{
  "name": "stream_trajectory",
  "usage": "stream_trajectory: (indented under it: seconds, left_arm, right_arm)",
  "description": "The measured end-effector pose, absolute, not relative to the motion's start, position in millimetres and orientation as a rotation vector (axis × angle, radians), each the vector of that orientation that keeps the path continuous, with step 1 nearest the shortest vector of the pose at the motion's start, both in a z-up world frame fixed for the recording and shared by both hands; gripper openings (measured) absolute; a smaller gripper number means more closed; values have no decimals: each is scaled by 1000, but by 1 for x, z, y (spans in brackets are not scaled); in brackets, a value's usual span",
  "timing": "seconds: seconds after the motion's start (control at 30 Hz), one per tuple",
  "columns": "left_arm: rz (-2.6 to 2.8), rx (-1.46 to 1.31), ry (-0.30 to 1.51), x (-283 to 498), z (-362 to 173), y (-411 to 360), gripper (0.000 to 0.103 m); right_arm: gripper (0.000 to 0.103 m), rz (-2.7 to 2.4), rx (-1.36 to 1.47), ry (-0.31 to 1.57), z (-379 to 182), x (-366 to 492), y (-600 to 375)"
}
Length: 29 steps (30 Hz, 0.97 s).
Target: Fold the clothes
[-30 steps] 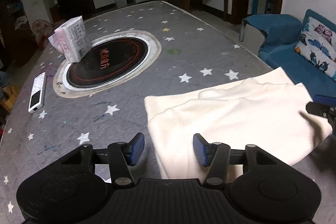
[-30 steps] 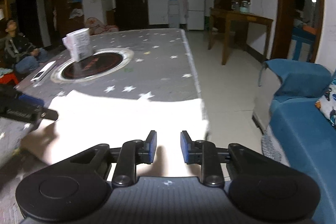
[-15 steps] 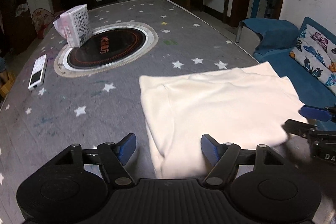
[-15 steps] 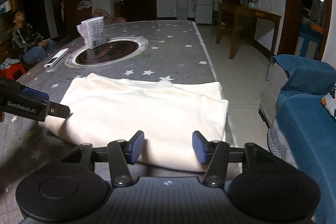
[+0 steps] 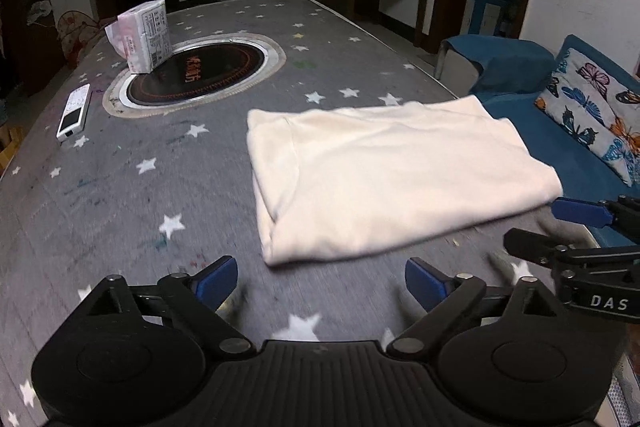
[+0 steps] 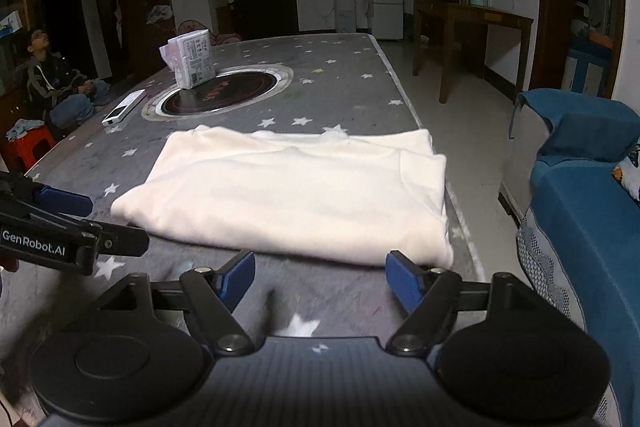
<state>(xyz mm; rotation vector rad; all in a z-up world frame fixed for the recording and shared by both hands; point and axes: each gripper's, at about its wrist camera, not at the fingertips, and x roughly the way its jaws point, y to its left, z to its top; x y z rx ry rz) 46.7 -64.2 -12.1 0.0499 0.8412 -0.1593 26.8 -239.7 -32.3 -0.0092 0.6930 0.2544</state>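
A cream garment (image 5: 392,175) lies folded into a flat rectangle on the grey star-patterned table (image 5: 168,163); it also fills the middle of the right wrist view, garment (image 6: 304,187). My left gripper (image 5: 320,285) is open, its blue pads wide apart, just short of the cloth's near edge and holding nothing. My right gripper (image 6: 320,277) is open too, pulled back from the near hem. Each gripper shows in the other's view: the right gripper (image 5: 560,227) beside the cloth's corner, the left gripper (image 6: 80,223) at the cloth's left corner.
A round black hotplate (image 5: 196,75) is set into the table, with a pack of tissues (image 5: 144,37) on its rim and a white remote (image 5: 74,111) beside it. A blue sofa (image 6: 592,195) stands right of the table. A person (image 6: 52,83) sits at far left.
Both grippers have opened wide, let go of the cloth and drawn back toward the near table edge. The garment now lies flat and folded, further from both cameras.
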Motion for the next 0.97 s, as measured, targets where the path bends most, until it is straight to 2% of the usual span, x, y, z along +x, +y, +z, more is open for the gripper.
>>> stream_trajectory:
  seconds: [0.37,0.97]
  left_arm:
    - [-161,60,846,23,-19,-68,99]
    - [-154,62,839,5,-20,-65,100]
  right_arm:
    - [82,252,-14,703,-38,4,-236]
    - [88,270,-44,698,-38,-8,-224]
